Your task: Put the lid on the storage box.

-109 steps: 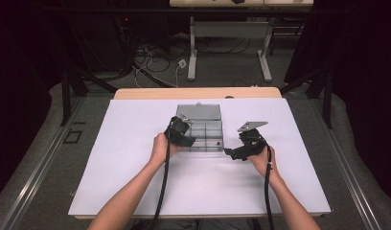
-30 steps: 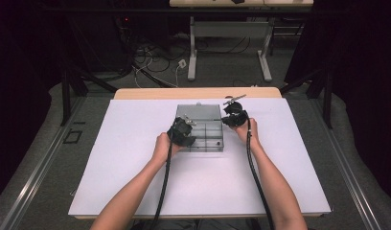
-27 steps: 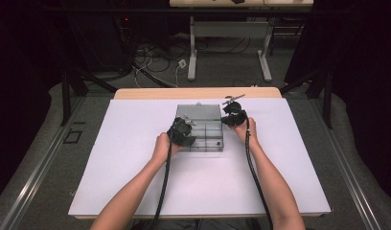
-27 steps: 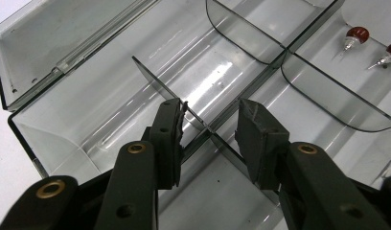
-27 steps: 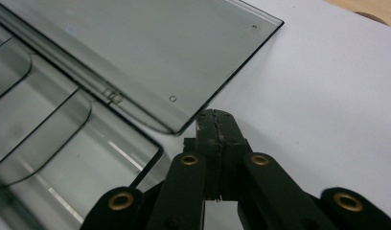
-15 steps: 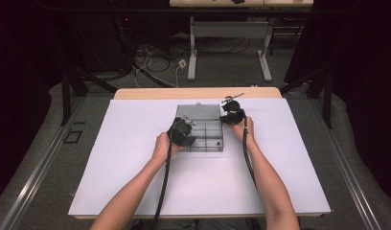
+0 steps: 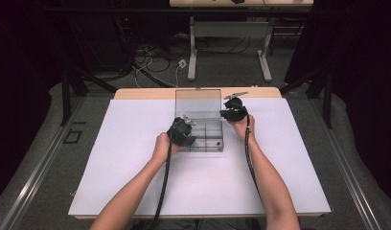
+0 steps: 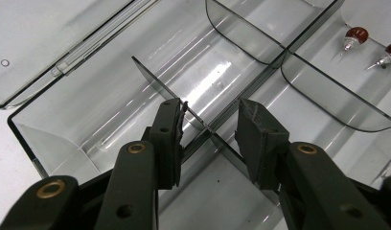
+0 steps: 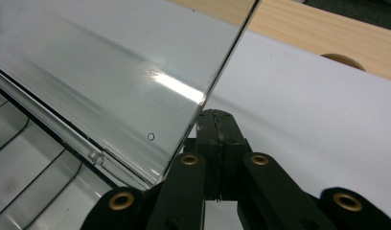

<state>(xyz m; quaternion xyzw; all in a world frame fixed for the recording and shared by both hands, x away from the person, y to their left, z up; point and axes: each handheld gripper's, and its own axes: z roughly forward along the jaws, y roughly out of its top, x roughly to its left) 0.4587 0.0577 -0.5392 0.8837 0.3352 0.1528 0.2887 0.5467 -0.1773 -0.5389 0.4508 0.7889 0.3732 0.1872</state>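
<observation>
A clear plastic compartment box (image 7: 205, 146) lies at the middle of the white table, its lid (image 7: 198, 100) swung up and back. My left gripper (image 7: 186, 132) reaches in at the box's near left. In the left gripper view its jaws (image 8: 210, 110) stand open astride the crossing of two thin dividers (image 8: 160, 79); the left pad (image 8: 172, 129) is close against one wall. My right gripper (image 7: 227, 114) is at the lid's right edge. Its jaws (image 9: 217, 117) are shut with nothing between them, and the lid (image 9: 112, 62) rests against their left side.
Two small red-headed bulbs (image 8: 355, 36) (image 8: 390, 51) lie in a far compartment. The white tabletop (image 7: 136, 167) spreads wide around the box, and a wooden strip (image 9: 318, 33) with a round hole (image 9: 342, 60) runs along the far edge. Cables trail from both grippers toward the person.
The right hand went from the table right of the box up to the lid's right edge, then crept slightly left. The left gripper has stayed in the box.
</observation>
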